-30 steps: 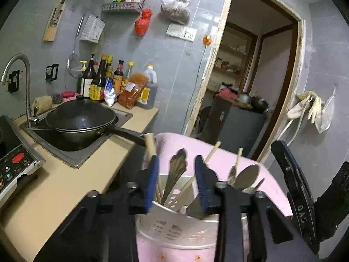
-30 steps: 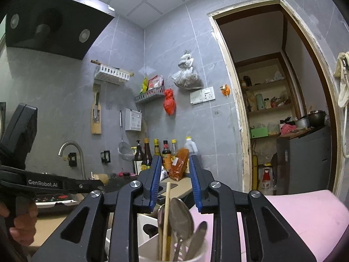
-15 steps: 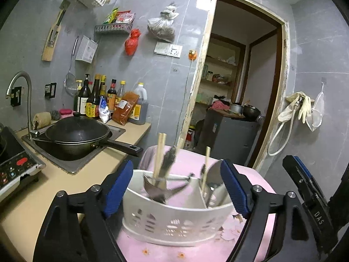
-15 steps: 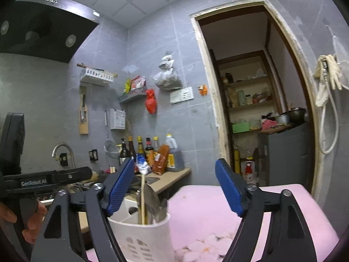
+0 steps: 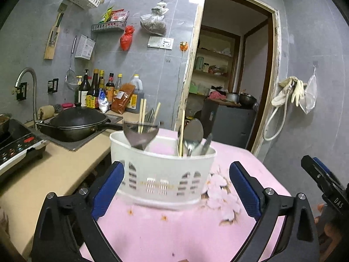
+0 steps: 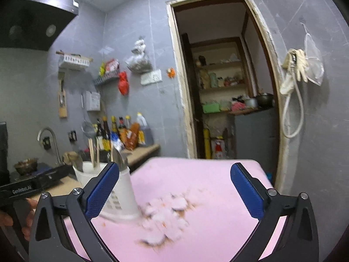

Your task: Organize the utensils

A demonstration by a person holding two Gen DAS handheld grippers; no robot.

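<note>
A white plastic utensil caddy stands on the pink flowered table. In its left part stand a dark spatula and wooden chopsticks. In its right part stand metal spoons and one chopstick. My left gripper is open and empty, just in front of the caddy. My right gripper is open and empty over the table, with the caddy at its left finger. The right gripper also shows at the right edge of the left wrist view.
A beige counter lies left of the table, with a black wok in the sink, an induction cooker, a tap and sauce bottles. An open doorway is behind the table. A hose and gloves hang on the right wall.
Both grippers opened from nearly shut above the utensils and drew back from the caddy. The utensils now stand free in the caddy. The right view has swung to the right.
</note>
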